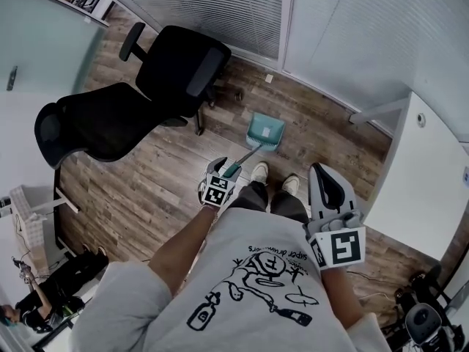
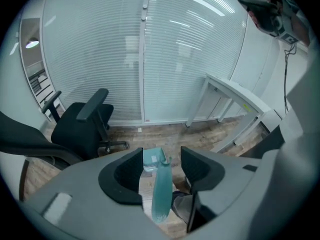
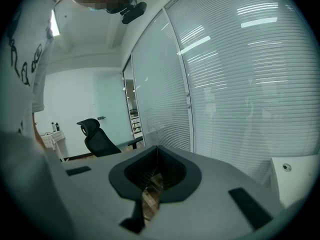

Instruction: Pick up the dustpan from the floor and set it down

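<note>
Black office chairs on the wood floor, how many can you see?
2. One black office chair stands by the window blinds, above the teal plastic dustpan in the head view; the other chair sits left of it. More may be out of frame.

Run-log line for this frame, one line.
left gripper: open, dustpan handle between jaws, unclamped | dustpan: pan on floor | right gripper: shut, empty

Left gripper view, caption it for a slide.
Left gripper, jaws open around the handle of the teal dustpan on the wood floor, black office chair behind.
</note>
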`<state>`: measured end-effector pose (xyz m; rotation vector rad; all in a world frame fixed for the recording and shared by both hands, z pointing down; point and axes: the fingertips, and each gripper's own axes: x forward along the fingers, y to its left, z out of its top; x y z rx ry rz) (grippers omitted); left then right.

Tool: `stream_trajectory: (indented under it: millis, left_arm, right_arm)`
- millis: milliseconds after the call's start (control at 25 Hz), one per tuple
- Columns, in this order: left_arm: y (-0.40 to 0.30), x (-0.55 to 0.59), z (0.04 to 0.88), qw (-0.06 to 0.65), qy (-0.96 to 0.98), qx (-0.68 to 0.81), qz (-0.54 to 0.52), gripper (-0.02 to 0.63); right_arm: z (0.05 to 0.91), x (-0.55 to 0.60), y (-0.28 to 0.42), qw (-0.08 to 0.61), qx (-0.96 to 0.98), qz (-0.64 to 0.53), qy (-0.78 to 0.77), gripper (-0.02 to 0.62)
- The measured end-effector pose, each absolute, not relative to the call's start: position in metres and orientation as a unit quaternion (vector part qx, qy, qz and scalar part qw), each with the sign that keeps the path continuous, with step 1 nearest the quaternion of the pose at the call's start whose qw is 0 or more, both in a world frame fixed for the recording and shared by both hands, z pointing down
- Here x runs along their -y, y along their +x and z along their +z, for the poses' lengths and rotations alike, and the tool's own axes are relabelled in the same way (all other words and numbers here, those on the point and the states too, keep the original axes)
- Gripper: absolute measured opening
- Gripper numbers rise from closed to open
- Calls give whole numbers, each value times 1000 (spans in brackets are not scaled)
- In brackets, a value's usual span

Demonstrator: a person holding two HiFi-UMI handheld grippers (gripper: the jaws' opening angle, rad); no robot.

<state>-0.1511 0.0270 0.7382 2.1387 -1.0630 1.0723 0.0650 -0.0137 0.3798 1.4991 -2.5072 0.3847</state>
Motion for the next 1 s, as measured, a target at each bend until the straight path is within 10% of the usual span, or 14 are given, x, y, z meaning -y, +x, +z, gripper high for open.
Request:
stream_trajectory:
  millis: [1000]
  left_arm:
    - [-36, 53, 355, 106, 918, 382, 21, 131]
  right_arm:
    - [314, 11, 97, 88, 841, 68, 530, 3]
